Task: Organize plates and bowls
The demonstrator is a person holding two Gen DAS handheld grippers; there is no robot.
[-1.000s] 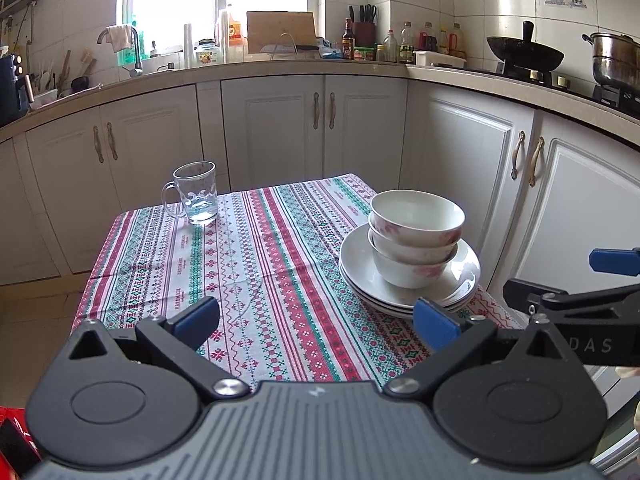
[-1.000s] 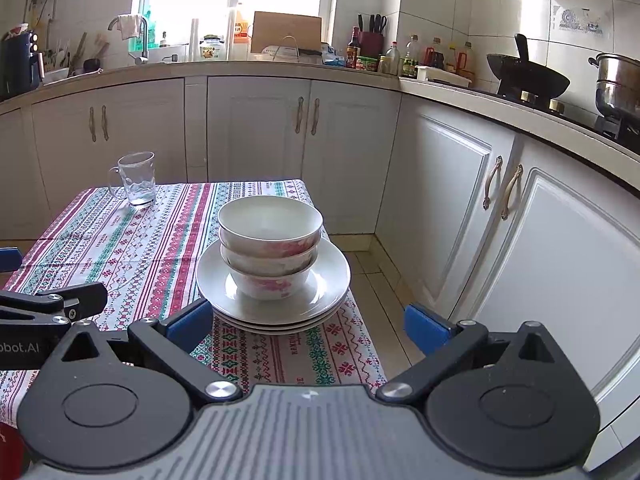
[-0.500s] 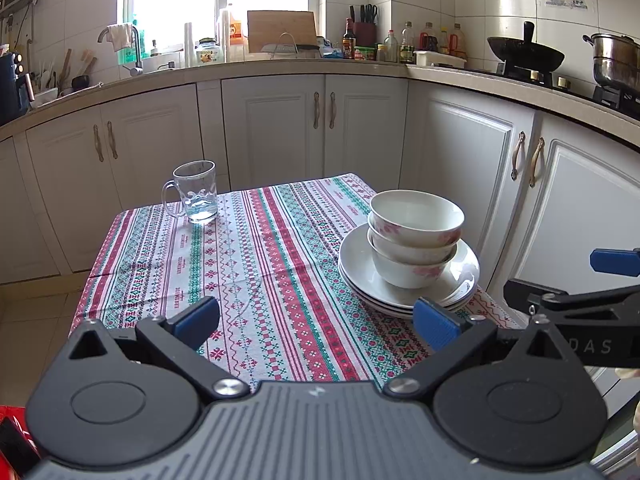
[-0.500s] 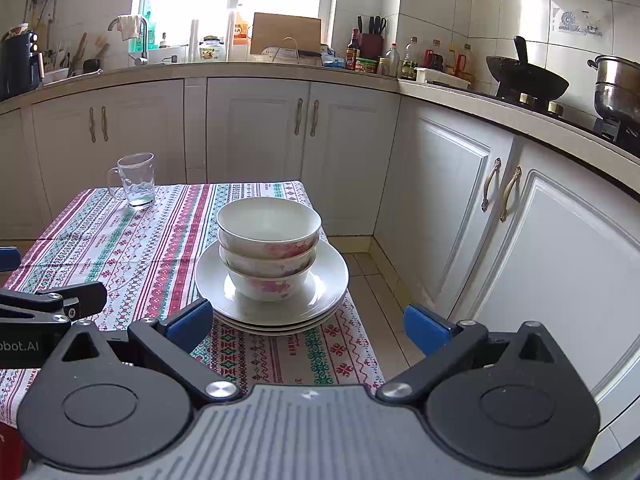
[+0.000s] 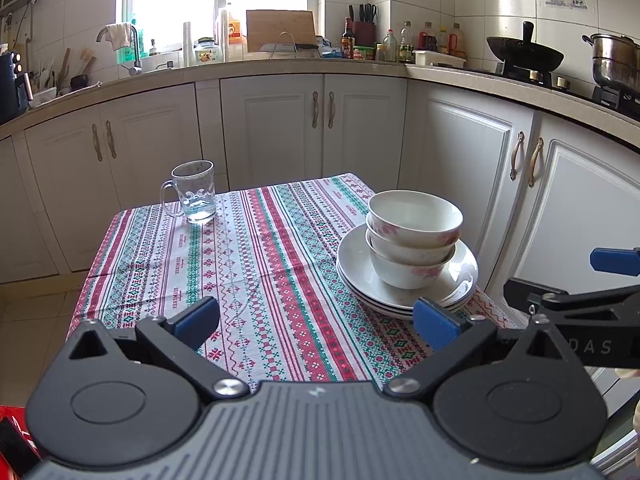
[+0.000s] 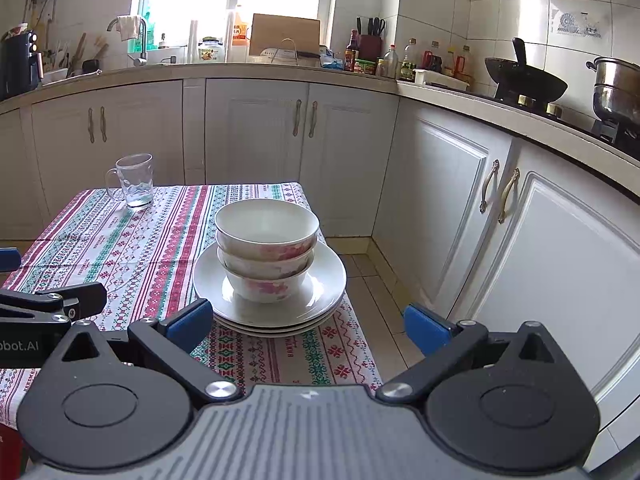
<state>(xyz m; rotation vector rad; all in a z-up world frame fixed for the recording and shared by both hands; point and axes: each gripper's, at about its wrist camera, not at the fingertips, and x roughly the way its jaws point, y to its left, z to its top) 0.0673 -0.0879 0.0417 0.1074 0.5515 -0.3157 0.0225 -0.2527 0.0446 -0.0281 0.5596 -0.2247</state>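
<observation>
The table under the red, green and white striped tablecloth (image 5: 256, 264) lies bare across its middle and along its left and near edges, so there is open passage there; at the far left corner stands a clear glass handled mug (image 5: 193, 192), well apart from everything else; at the right edge, near the near right corner, a stack of three white floral bowls (image 6: 267, 249) sits on a stack of white round plates (image 6: 324, 280), whose rim reaches the table's edge; beyond that edge, open tiled floor (image 6: 376, 280) separates the table from the white cabinet doors (image 6: 448, 208).
</observation>
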